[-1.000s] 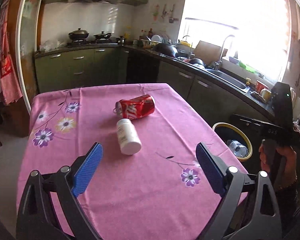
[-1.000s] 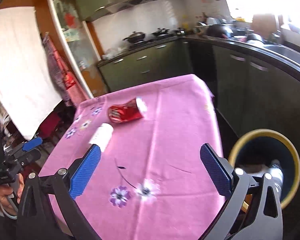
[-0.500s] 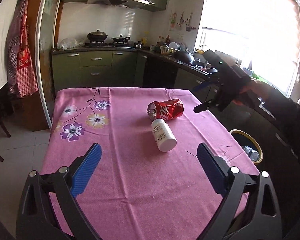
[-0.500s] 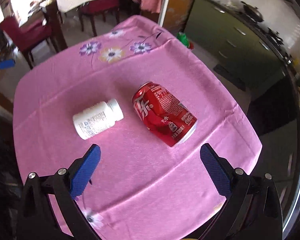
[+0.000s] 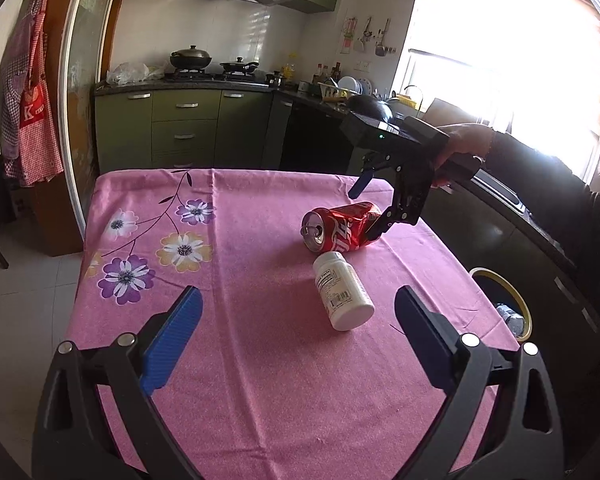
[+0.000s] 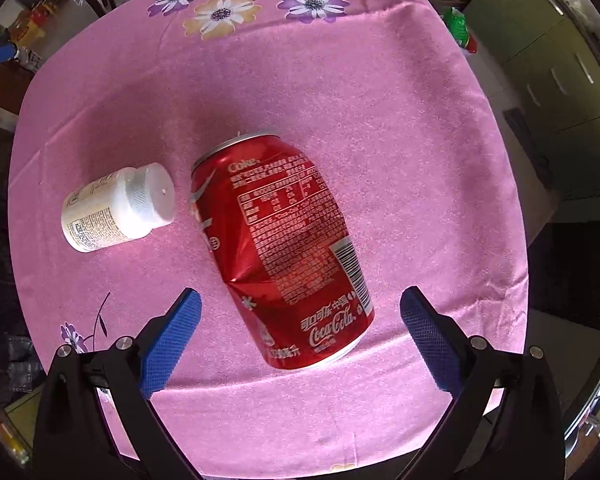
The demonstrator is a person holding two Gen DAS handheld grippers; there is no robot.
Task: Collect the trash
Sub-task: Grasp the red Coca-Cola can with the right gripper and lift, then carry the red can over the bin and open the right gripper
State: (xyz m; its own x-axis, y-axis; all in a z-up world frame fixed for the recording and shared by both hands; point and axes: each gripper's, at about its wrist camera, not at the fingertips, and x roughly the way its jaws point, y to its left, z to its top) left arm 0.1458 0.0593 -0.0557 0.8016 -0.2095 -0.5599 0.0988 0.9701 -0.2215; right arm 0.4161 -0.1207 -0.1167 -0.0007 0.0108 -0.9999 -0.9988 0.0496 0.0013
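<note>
Dented red Coca-Cola can [image 6: 284, 248] lies on side on pink floral tablecloth [image 6: 399, 120], between spread fingers of right gripper [image 6: 300, 332], untouched. White pill bottle [image 6: 118, 208] on side at can's 9 o'clock, just beside. Left gripper [image 5: 296, 336] fingers wide apart, holding nothing, above tablecloth. Yellow-rimmed trash bin [image 5: 503, 304] at table's 3 o'clock.

Glossy metal can [image 6: 284, 248], matt plastic bottle [image 6: 116, 208], cloth tablecloth [image 6: 379, 100].

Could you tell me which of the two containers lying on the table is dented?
The red cola can: its side is creased, while the white pill bottle beside it looks undamaged.
</note>
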